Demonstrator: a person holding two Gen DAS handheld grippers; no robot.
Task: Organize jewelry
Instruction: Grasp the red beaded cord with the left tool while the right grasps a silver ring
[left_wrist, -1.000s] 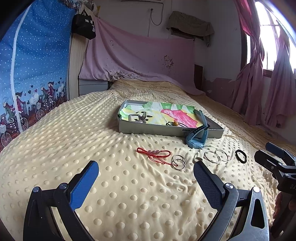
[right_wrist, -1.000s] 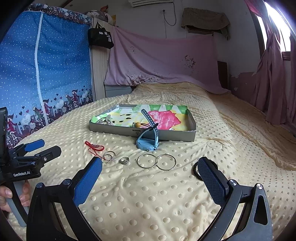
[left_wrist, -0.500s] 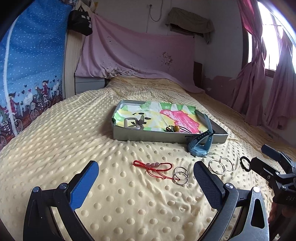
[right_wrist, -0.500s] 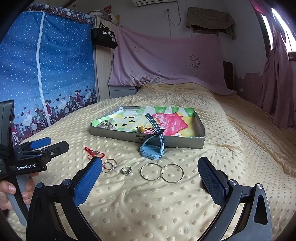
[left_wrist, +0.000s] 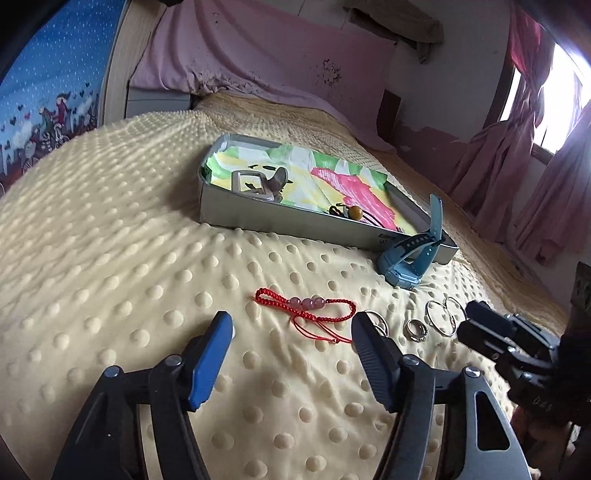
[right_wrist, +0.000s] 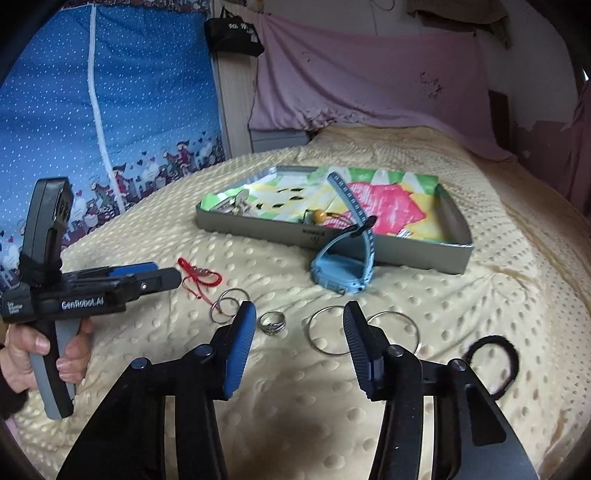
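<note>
Left gripper jaws half-narrowed, just closing, nothing held; red cord bracelet lies ahead between tips, long axis crosswise. Right gripper narrower, closing, empty; small ring just ahead. Tray lies beyond.

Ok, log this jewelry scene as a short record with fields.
surface: dotted yellow bedspread
tray: grey tray, bead charm inside
loose items: red bracelet, patterned ring, two large hoops, blue watch, black hair tie
left claw: open, just been closing, nothing between
right claw: open, just been closing, over ring
</note>
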